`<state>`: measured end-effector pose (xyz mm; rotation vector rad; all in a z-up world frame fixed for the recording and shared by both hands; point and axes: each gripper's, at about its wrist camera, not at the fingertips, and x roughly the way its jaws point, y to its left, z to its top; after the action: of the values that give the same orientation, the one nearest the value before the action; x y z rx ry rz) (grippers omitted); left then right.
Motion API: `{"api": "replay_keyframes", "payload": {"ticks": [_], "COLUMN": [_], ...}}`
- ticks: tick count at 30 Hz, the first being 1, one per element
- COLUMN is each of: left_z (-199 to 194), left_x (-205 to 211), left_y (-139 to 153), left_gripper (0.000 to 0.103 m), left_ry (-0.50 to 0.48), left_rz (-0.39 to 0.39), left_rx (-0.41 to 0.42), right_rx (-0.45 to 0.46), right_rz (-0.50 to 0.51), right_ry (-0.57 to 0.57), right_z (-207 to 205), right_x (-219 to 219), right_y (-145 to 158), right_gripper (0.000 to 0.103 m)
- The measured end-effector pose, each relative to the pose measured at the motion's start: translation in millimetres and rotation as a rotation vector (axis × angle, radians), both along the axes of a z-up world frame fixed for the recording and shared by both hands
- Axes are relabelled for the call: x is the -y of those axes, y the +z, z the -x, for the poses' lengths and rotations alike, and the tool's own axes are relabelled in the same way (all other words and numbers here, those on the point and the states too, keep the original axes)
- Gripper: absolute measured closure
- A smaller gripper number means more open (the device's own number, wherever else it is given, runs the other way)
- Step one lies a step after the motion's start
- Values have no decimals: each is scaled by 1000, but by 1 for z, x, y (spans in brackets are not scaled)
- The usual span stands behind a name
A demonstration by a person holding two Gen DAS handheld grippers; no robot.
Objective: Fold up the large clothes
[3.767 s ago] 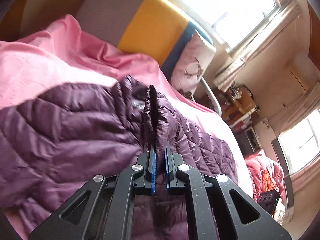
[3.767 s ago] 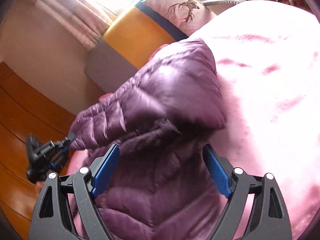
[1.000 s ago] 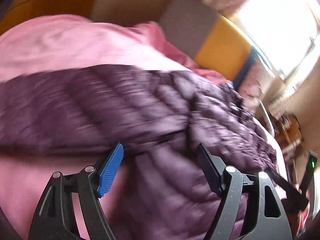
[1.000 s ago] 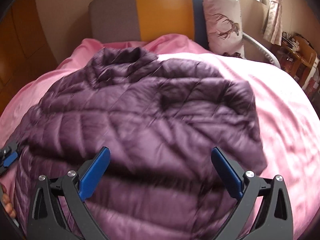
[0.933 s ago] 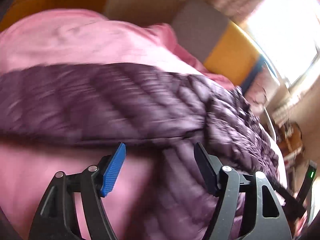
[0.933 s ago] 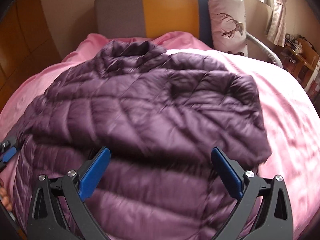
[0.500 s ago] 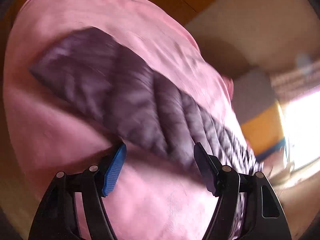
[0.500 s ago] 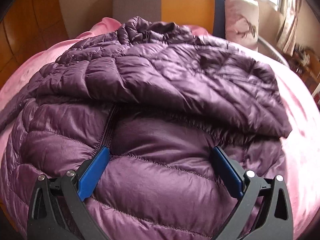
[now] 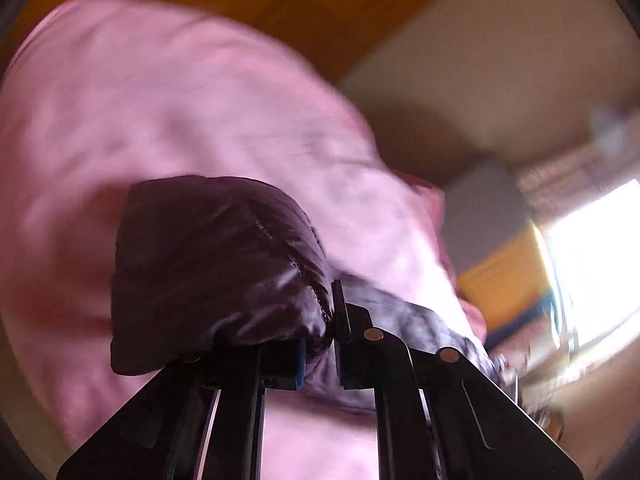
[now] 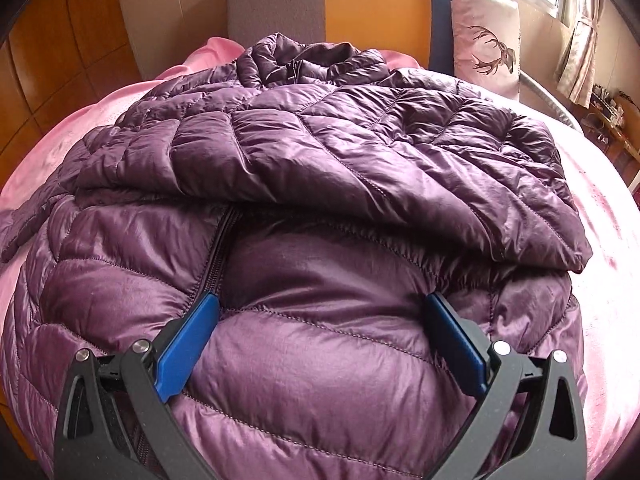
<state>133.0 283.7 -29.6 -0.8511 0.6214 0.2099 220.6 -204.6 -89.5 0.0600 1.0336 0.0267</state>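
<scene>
We judge the purple puffer jacket, spread on the pink bed, light, soft and slippery, best pinched at cuffs or hems, as our left claw is closing on the sleeve end while our right claw gapes wide over its front.

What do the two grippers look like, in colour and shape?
The right gripper has black angular arms with triangular cut-outs, silver round pins and flat blue pads. The left gripper is the same black build with silver pins; only a blue sliver shows.
</scene>
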Motion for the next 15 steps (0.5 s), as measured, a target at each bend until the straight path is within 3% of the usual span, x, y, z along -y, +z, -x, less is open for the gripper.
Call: {"api": "replay_keyframes", "payload": {"ticks": [7, 12, 15], "left_z": [-37, -50, -54], "left_x": [145, 256, 310], "left_y": [52, 42, 16], "left_gripper": [93, 93, 89], "left_ry": [-433, -719, -859], "left_rz": [-143, -238, -292], "left_rx": [152, 142, 79], "right_rx": [10, 13, 14], "right_rz": [-27, -38, -52], "right_ry": [-4, -6, -8], "right_z": [1, 1, 1], "right_x": [4, 4, 6], "right_y": [1, 1, 1], "right_gripper": [2, 2, 2]}}
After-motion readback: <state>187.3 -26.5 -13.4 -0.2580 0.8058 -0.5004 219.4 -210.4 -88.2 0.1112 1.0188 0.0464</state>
